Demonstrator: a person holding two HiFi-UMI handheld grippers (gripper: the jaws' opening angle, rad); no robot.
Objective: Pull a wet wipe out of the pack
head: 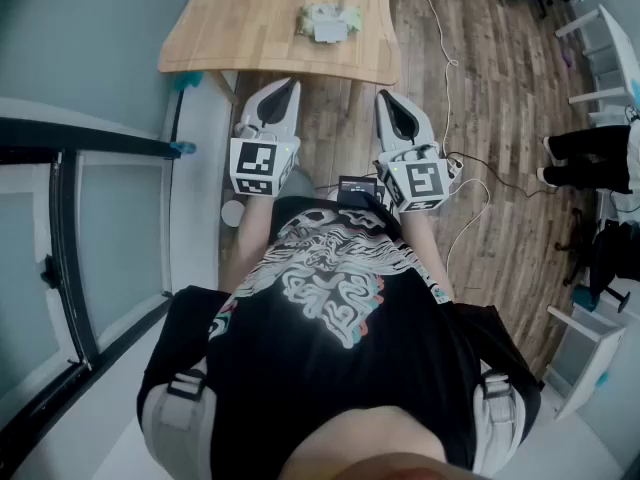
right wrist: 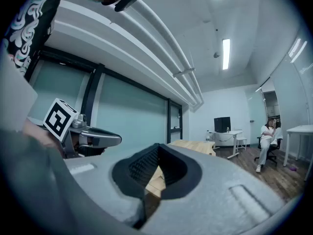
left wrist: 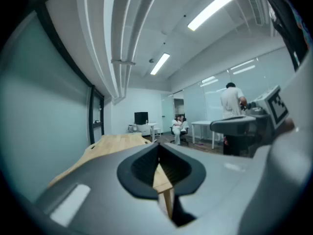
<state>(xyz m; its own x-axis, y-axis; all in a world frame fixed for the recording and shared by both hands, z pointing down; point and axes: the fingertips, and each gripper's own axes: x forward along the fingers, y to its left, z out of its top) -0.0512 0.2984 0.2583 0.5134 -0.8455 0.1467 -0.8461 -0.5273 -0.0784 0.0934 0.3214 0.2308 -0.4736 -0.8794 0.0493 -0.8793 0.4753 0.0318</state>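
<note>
Squarely ahead of your clenched, empty left claw (head: 281, 95) and right claw (head: 390, 105), the pale green wipe pack (head: 329, 20) lies crosswise, well apart.

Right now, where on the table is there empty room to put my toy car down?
The wooden table is mostly bare. The biggest free patch lies between its left edge and the wipe pack. A narrower strip runs between the pack and the right edge. Only the pack's spot is taken.
</note>
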